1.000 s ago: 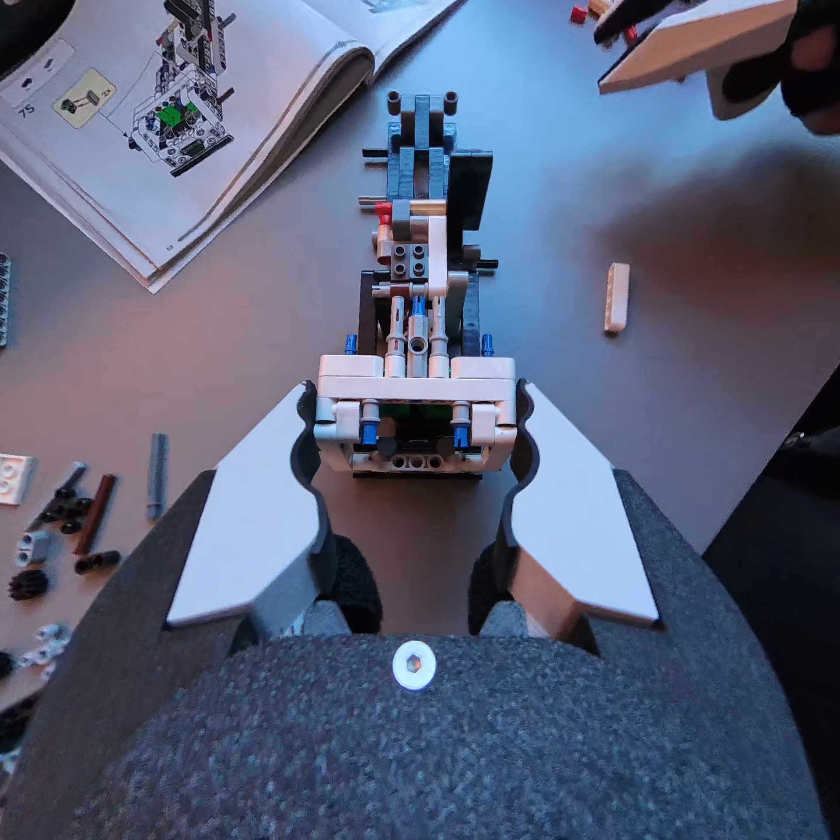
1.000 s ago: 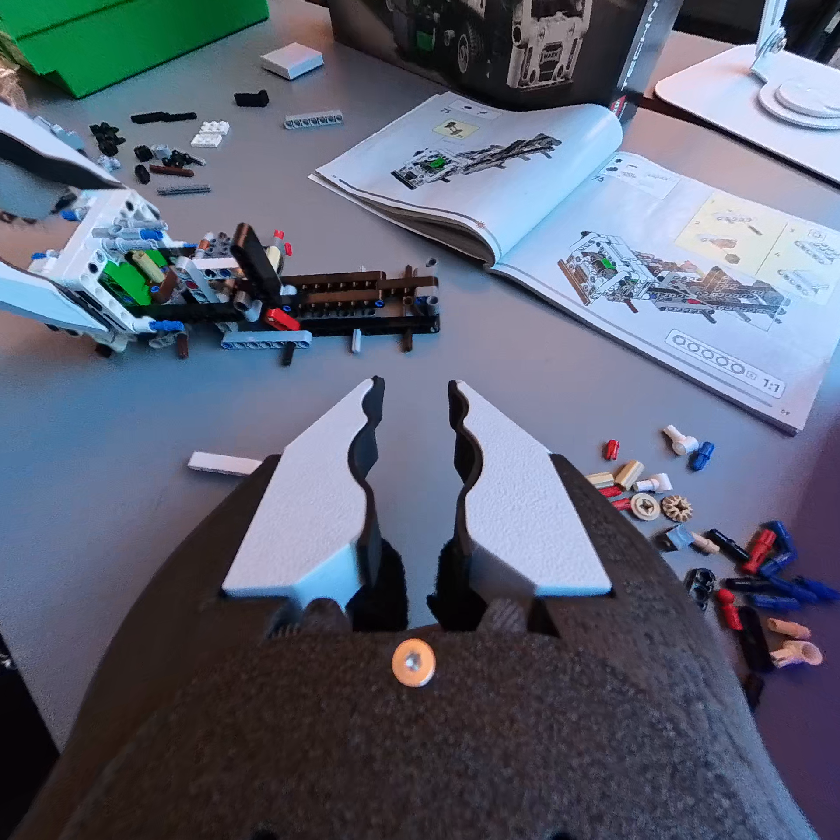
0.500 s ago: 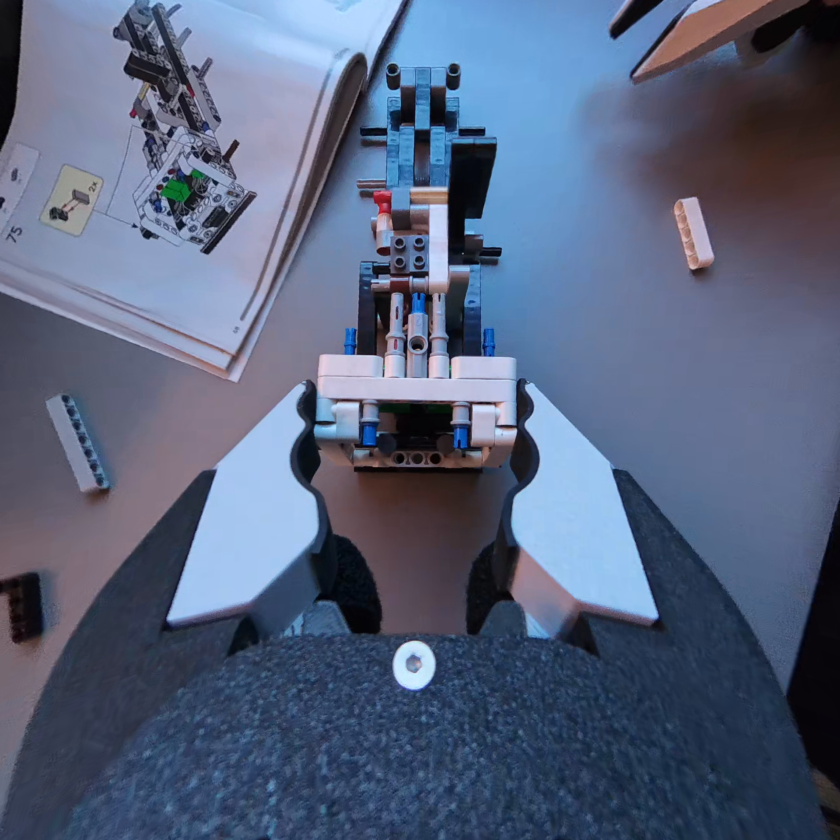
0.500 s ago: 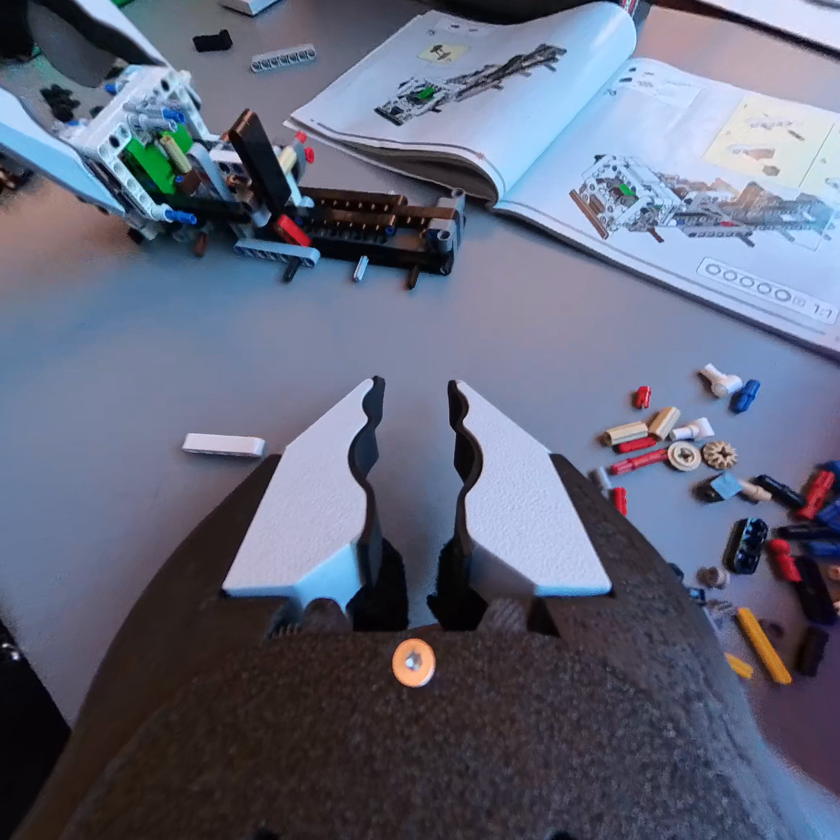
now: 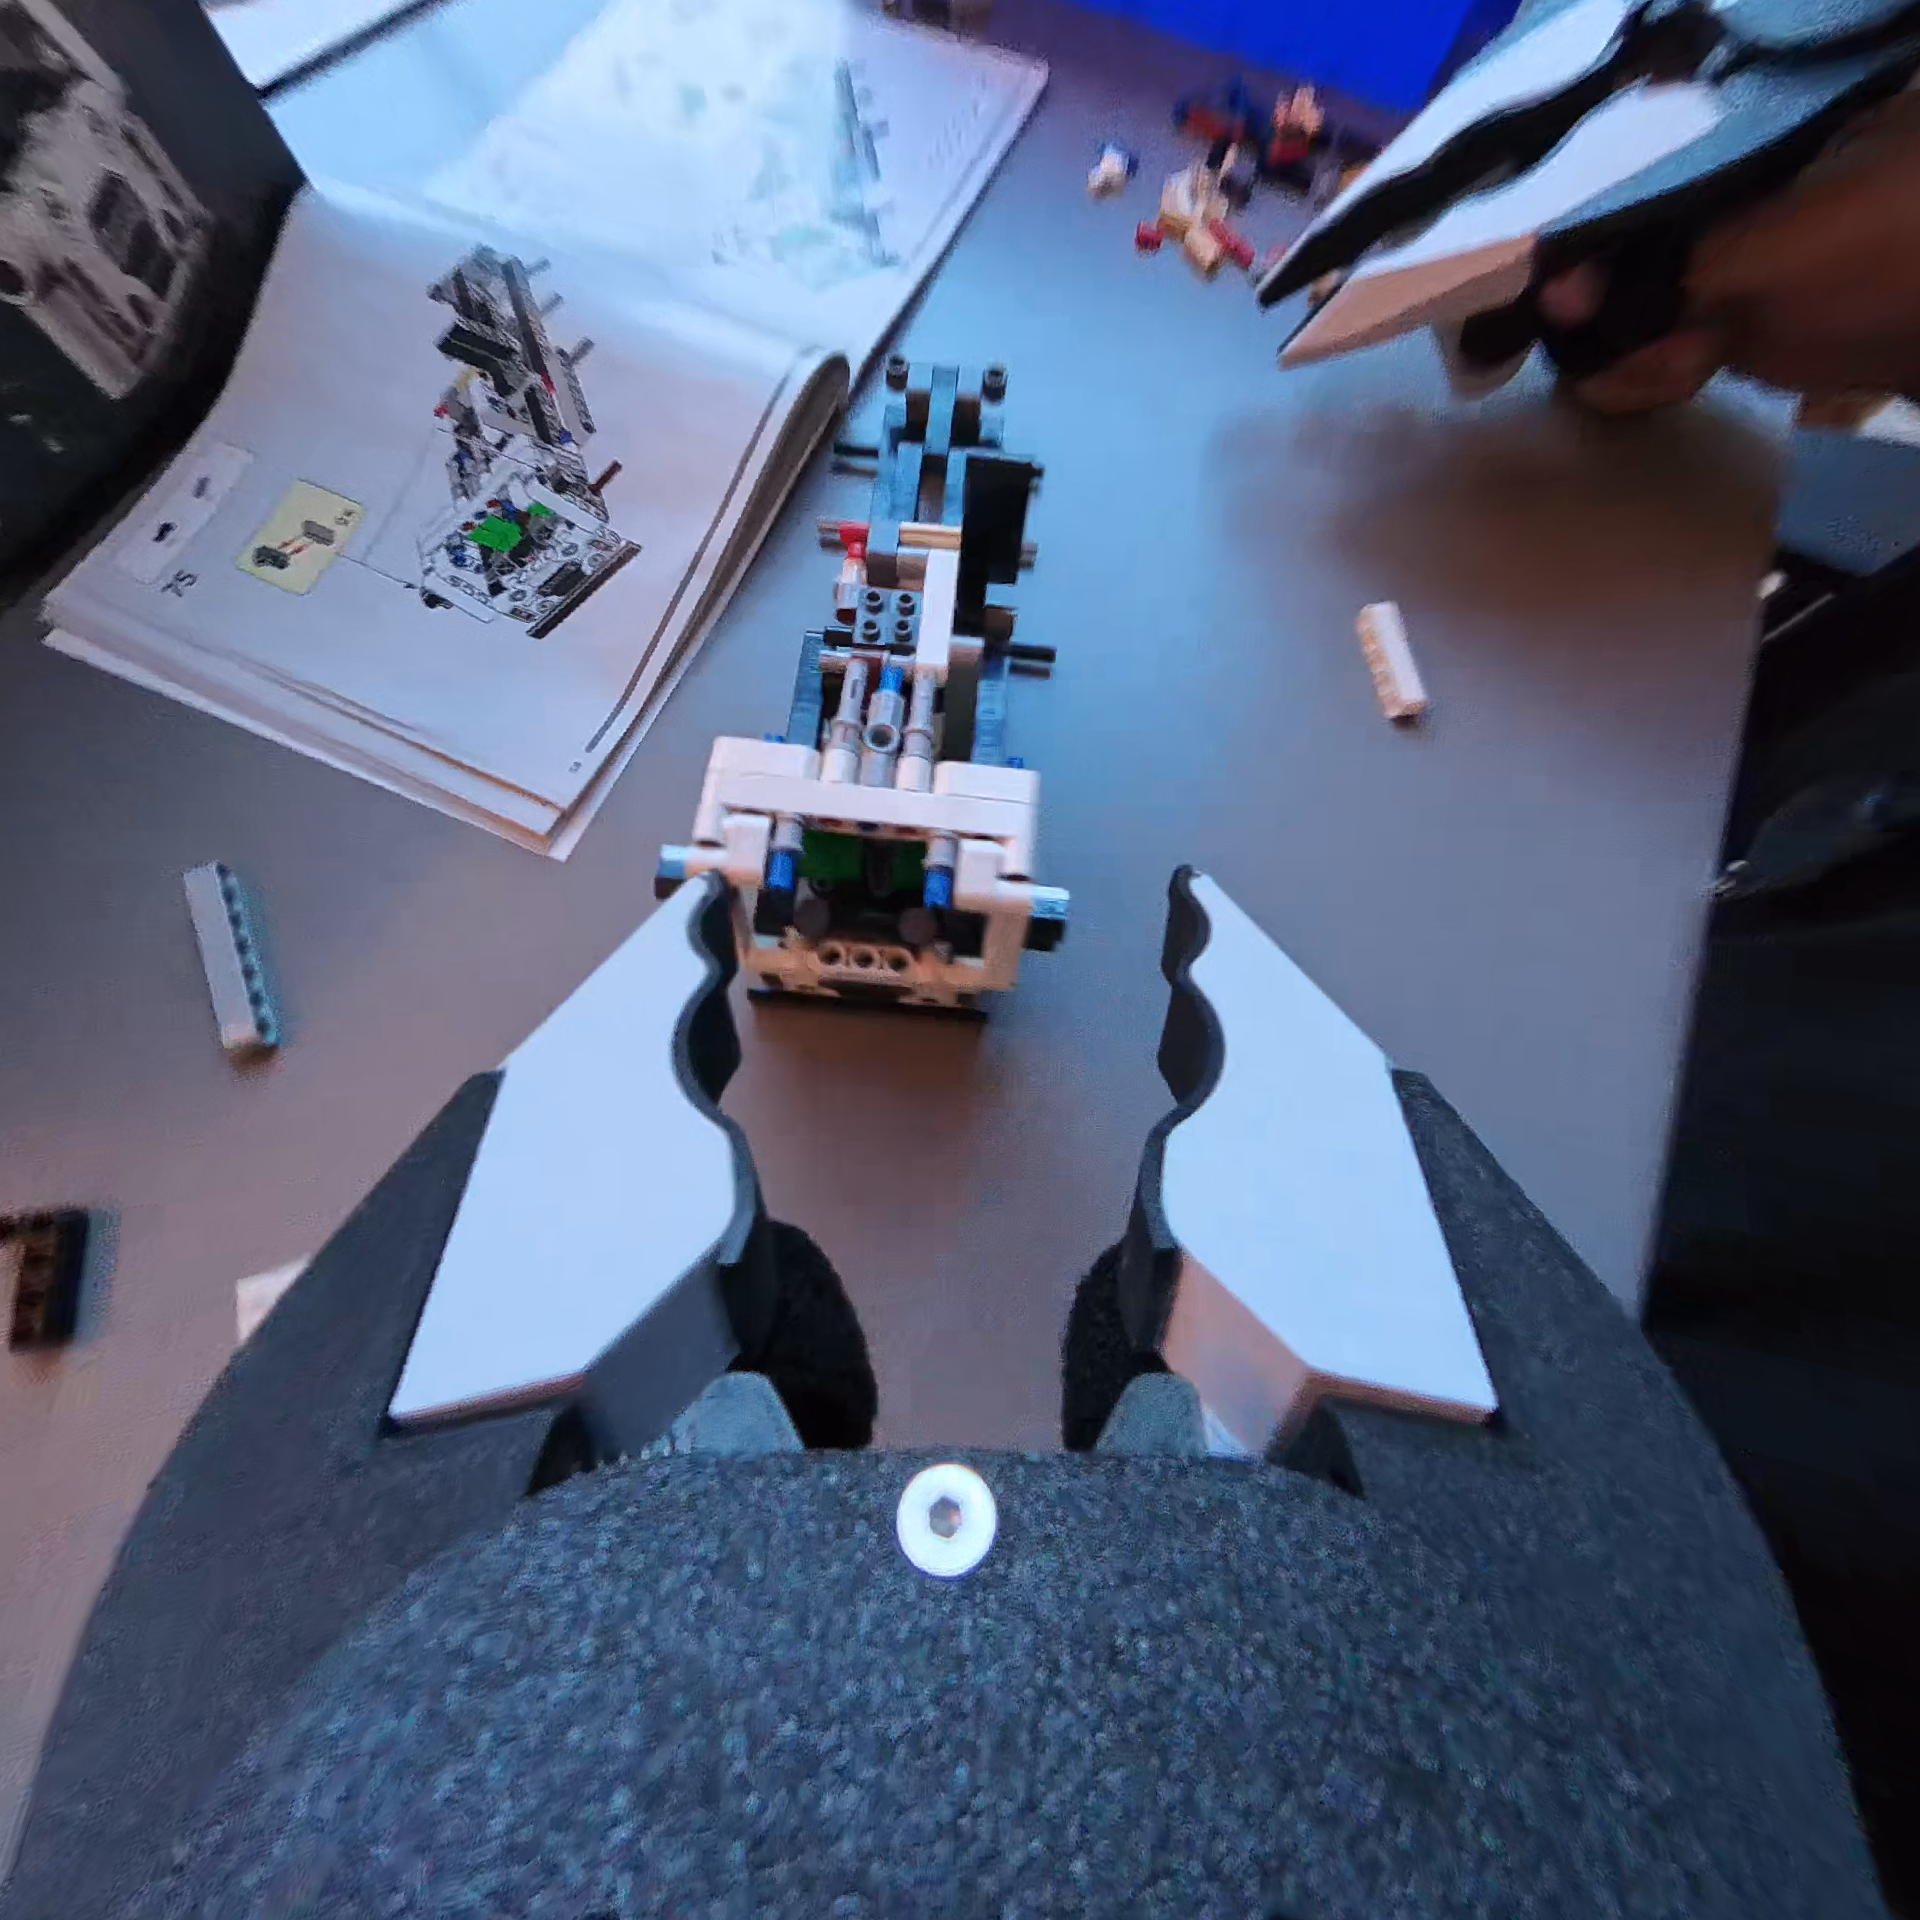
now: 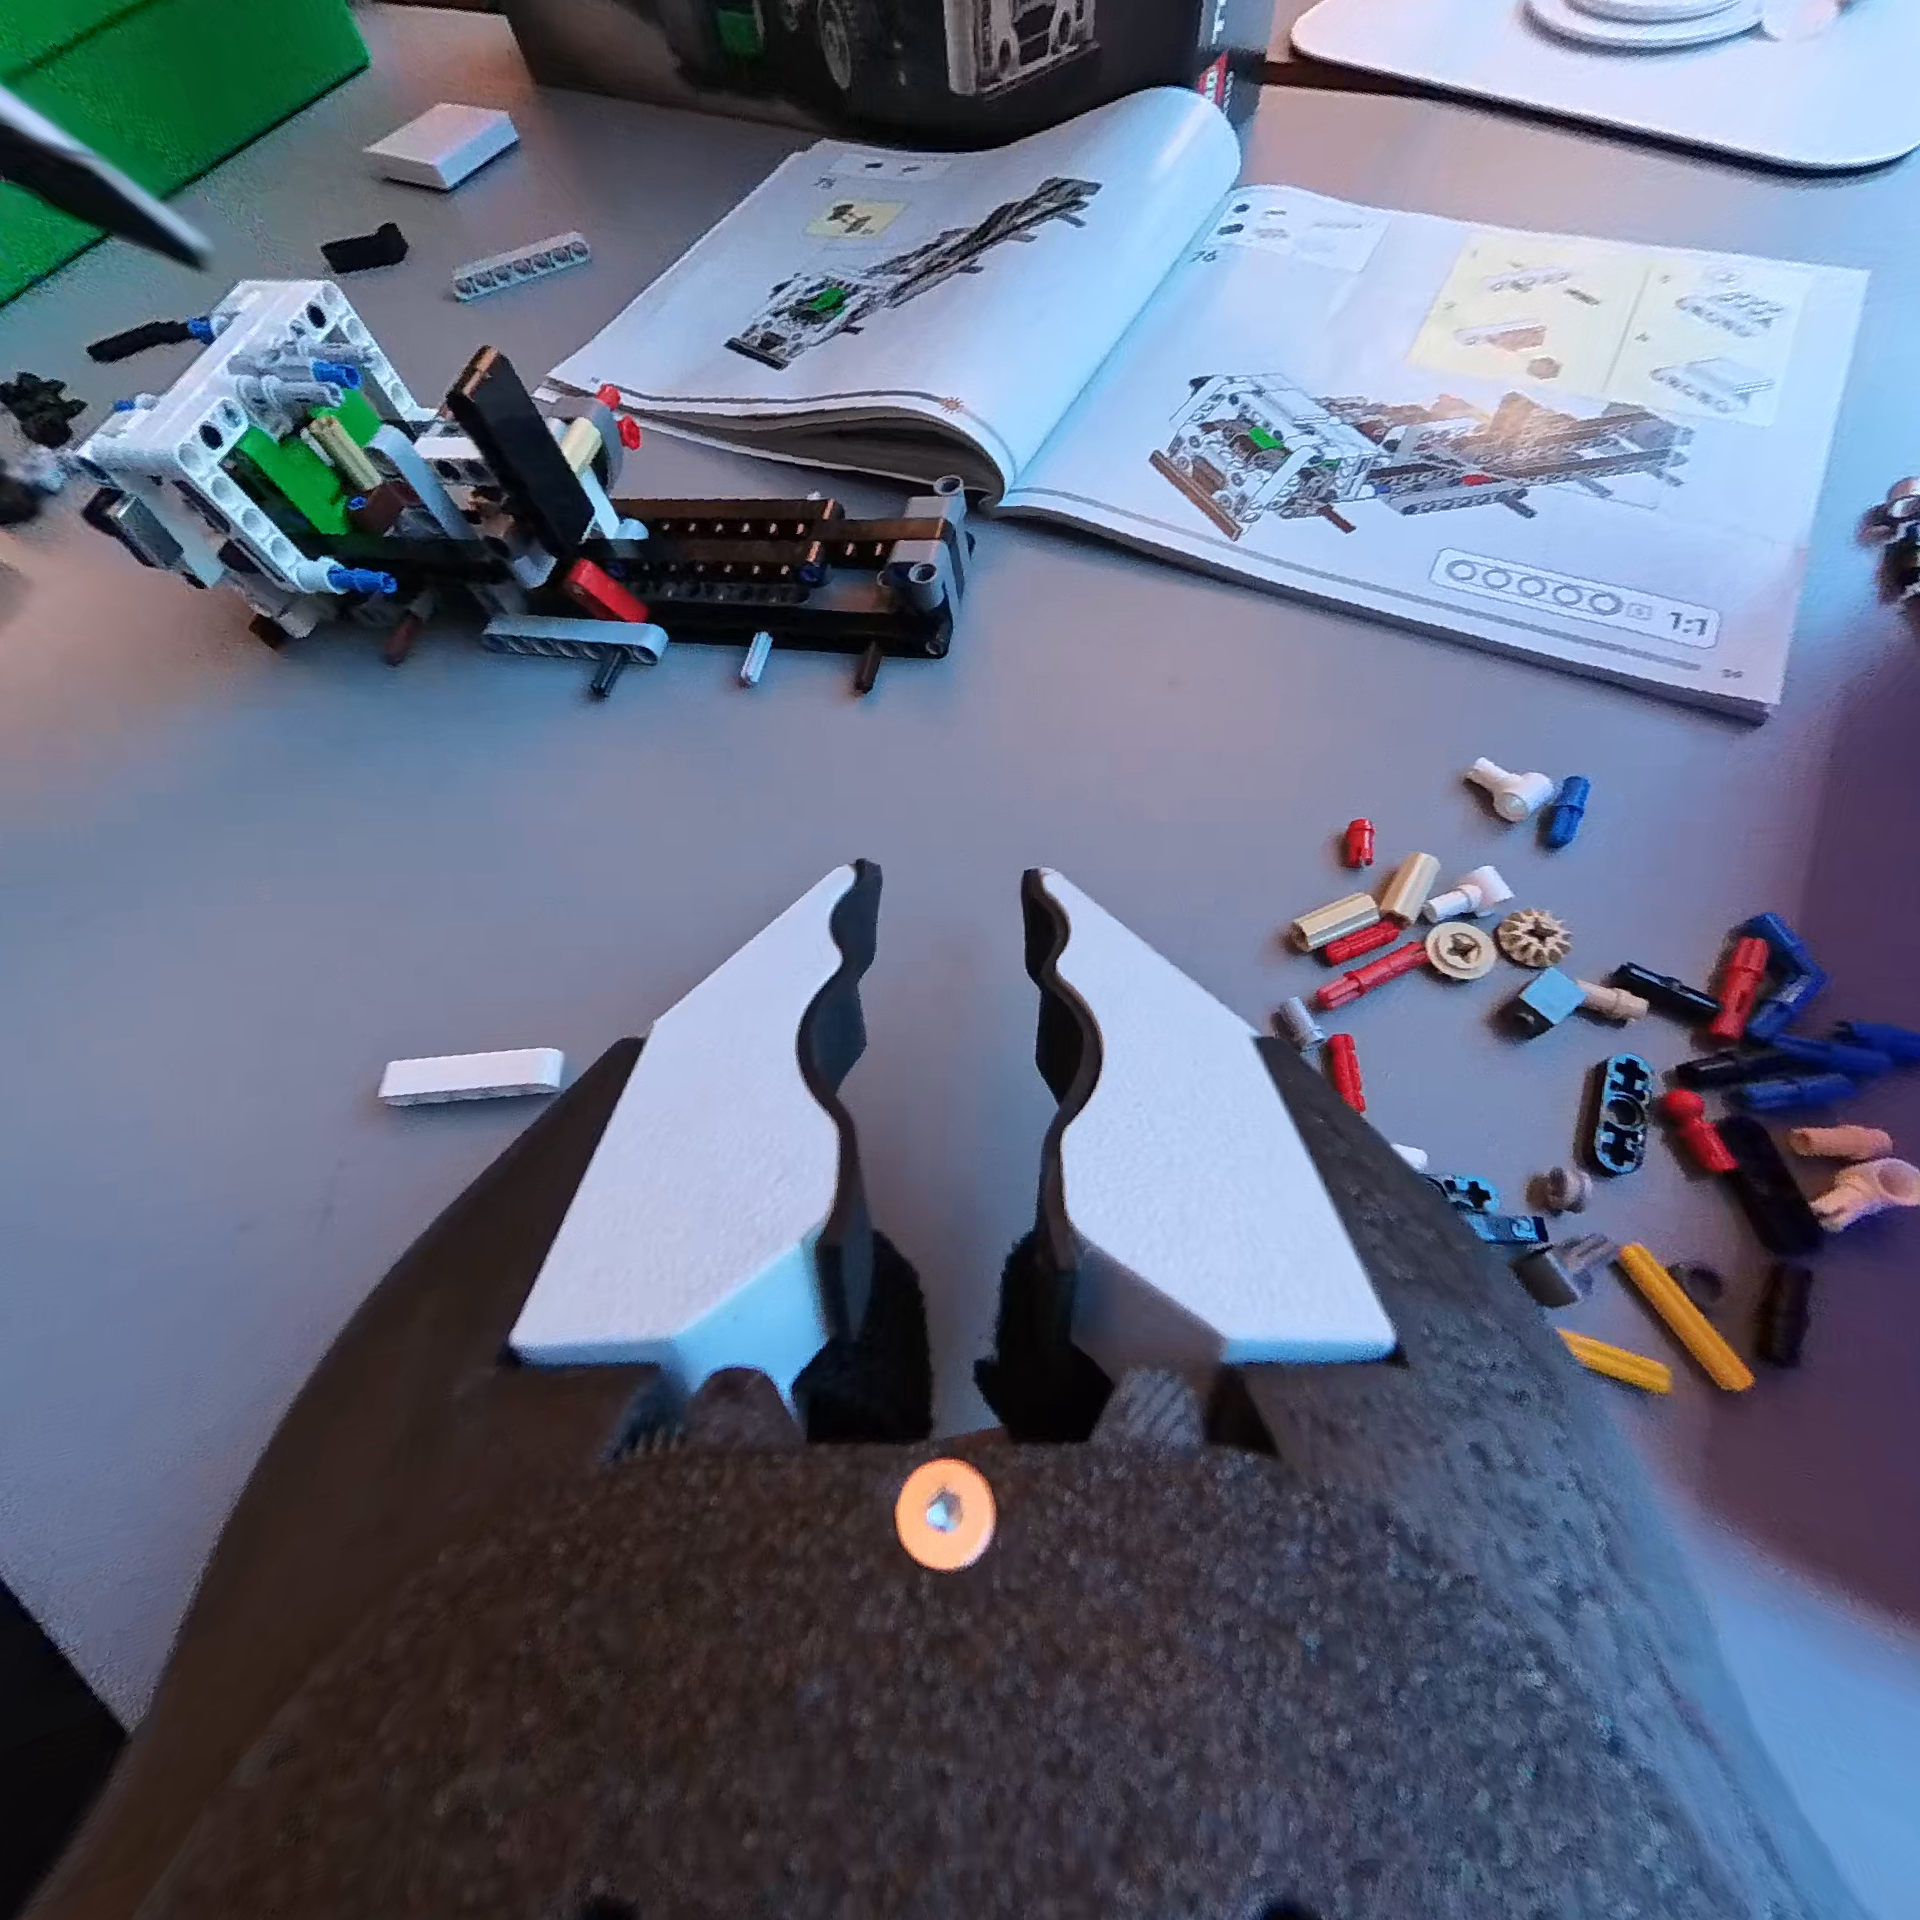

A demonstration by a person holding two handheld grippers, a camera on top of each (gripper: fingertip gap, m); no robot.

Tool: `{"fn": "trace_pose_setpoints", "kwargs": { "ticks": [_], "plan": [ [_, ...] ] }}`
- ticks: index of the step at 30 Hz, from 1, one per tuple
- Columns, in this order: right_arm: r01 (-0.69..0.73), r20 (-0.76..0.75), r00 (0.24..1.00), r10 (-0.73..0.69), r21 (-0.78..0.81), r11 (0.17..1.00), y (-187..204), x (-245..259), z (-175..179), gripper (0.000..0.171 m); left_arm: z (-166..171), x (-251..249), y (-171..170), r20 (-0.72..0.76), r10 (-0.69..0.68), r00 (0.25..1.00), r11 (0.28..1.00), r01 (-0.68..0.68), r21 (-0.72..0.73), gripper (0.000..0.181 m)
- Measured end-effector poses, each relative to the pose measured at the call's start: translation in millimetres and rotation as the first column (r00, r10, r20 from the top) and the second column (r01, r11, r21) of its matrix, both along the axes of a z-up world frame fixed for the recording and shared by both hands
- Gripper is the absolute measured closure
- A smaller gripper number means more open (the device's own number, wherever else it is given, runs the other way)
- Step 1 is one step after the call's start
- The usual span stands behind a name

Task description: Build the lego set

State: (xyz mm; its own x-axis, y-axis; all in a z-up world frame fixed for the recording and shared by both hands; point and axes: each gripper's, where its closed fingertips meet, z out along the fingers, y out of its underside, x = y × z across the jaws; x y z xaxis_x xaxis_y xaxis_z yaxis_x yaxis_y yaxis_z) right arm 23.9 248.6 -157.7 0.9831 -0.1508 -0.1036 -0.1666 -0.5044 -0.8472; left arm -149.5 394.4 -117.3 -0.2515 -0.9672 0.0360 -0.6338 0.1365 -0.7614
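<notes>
A: Right, what do I have on the left gripper (image 5: 940, 904)?

B: Jaws wide apart, holding nothing. The model (image 5: 883, 831) sits on the table (image 5: 1247, 935) just ahead of the fingertips, white cab end toward the camera. The left finger (image 5: 623, 1060) looks to be touching or just beside the cab's corner; I can't tell which. The other finger stands clear of it.

A: And the right gripper (image 6: 951, 883)?

B: Jaws a small gap apart, nothing between them. It hovers over bare table, well apart from the model (image 6: 499, 499), which lies off to its upper left, lengthwise, cab on the left.

A: Noted. What's around?

B: Open manual (image 6: 1195, 364) just behind the model's tail end. A white beam (image 6: 473, 1075) lies flat, just beside the right gripper's left finger. Loose parts (image 6: 1610, 1039) are scattered to its right: red, blue, tan, black, yellow pins and a small gear.

A: From the left view?

B: Manual (image 5: 468, 468) up left of the model, a grey beam (image 5: 234, 956) lying left of the gripper, the white beam (image 5: 1390, 660) off to the right. The right gripper (image 5: 1278, 312) shows at the top right, blurred.
</notes>
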Motion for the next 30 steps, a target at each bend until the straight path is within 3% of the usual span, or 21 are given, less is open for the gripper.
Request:
{"fn": "trace_pose_setpoints", "kwargs": {
  "ticks": [1,7,12,15,18,30],
  "plan": [
    [0.008,0.003,1.0,-0.008,0.002,1.0,-0.3,1.1,0.5,0.144,7.5,-8.3,-2.4,0.033,0.027,0.999,0.999,-0.027,-0.018,0.103],
    [0.048,0.054,0.997,-0.049,0.013,0.999,-1.8,5.9,3.5,0.144,20.8,-53.3,-20.1,0.18,0.226,0.957,0.971,-0.207,-0.12,0.107],
    [0.055,0.093,0.994,-0.058,0.034,0.998,-2.6,5.8,7.4,0.144,19.5,-56.4,-48.1,0.319,0.318,0.893,0.944,-0.269,-0.189,0.116],
    [0.04,0.106,0.993,-0.043,0.032,0.999,-2.0,3.2,7.4,0.144,20.8,-53.8,-59.3,0.351,0.304,0.886,0.95,-0.256,-0.178,0.117],
    [0.022,0.119,0.993,-0.023,0.012,1.0,-0.9,0.1,4.9,0.144,18.1,-52.2,-53.4,0.377,0.307,0.874,0.952,-0.284,-0.115,0.123],
    [0.002,0.147,0.989,-0.005,0.021,1.0,-0.9,-3.6,6.9,0.144,3.3,-25.3,-42.5,0.385,0.39,0.836,0.919,-0.379,-0.108,0.133]
  ]
}}
